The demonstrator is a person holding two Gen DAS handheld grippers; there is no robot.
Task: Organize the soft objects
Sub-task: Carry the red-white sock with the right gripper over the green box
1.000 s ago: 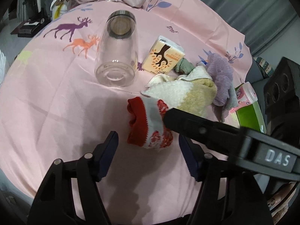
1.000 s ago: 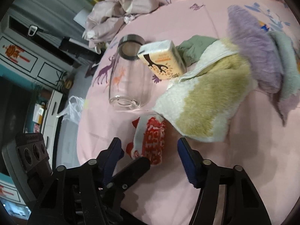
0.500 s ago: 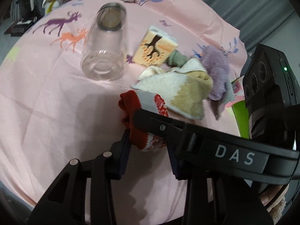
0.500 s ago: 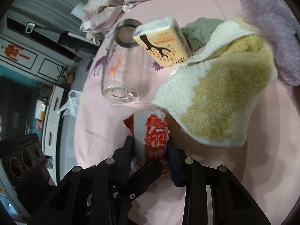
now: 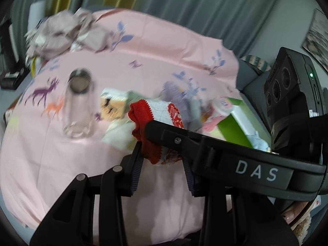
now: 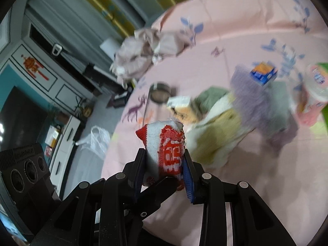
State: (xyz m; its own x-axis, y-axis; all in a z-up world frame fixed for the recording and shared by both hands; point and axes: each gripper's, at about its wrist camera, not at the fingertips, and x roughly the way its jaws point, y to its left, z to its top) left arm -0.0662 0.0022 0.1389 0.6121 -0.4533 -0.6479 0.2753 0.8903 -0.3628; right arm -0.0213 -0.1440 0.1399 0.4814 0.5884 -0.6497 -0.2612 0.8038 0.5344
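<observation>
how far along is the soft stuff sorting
Early. Nothing looks sorted yet. In hand: the red and white knitted sock is clamped in the right claw, with the left claw at it too, lifted off the pink printed cloth. Left: the cream and yellow fluffy towel, the purple fuzzy cloth and the green cloth lie heaped together beside the clear glass jar.

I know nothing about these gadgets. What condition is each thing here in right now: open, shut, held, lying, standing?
Red and white sock: bunched up, lifted off the cloth, gripped from both sides.
Right hand-held gripper: shut on the sock.
Left hand-held gripper: shut on the sock too.
Glass jar: lying on its side, looks empty.
Yellow and white towel: crumpled on the pink tablecloth.
Purple towel: lying in a heap.
</observation>
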